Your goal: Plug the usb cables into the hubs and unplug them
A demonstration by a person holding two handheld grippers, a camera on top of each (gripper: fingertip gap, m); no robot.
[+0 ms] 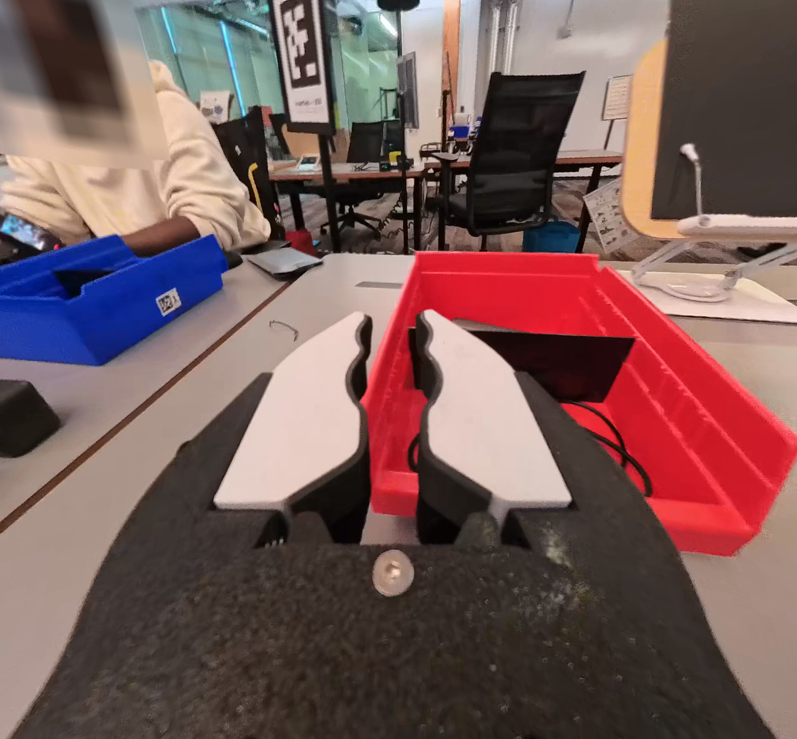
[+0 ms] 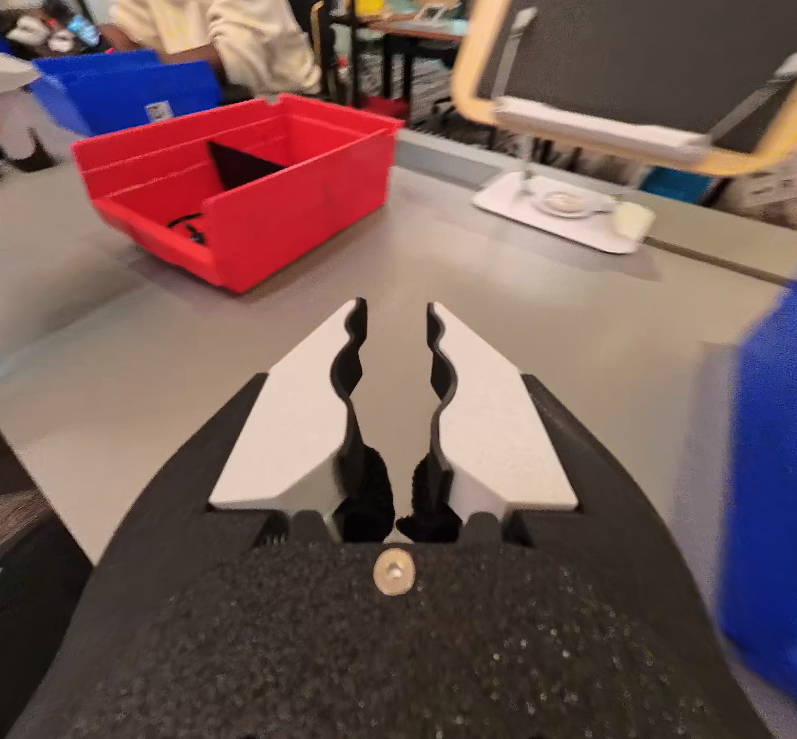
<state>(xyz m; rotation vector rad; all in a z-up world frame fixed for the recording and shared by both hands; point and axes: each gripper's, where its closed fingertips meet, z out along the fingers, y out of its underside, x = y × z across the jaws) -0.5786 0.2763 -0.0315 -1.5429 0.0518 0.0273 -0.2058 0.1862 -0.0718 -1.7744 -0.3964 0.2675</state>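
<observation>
A red bin (image 1: 647, 373) stands on the grey table, with a black divider panel (image 1: 560, 360) inside and a black cable (image 1: 621, 446) lying on its floor. My left gripper (image 1: 393, 321) is open and empty, its fingers straddling the bin's near left wall. In the right wrist view the red bin (image 2: 302, 209) sits ahead to the left, with the black cable (image 2: 189, 224) showing at its open end. My right gripper (image 2: 396, 304) is open and empty above bare table, well short of the bin. No hub is visible.
A blue bin (image 1: 108, 308) stands at the left, with a person in a cream hoodie (image 1: 172, 183) behind it. A white laptop stand (image 1: 711, 269) and a dark panel are at the right. A blue object (image 2: 763, 502) is close at the right edge. There is about 40 centimeters between the tips of the two grippers.
</observation>
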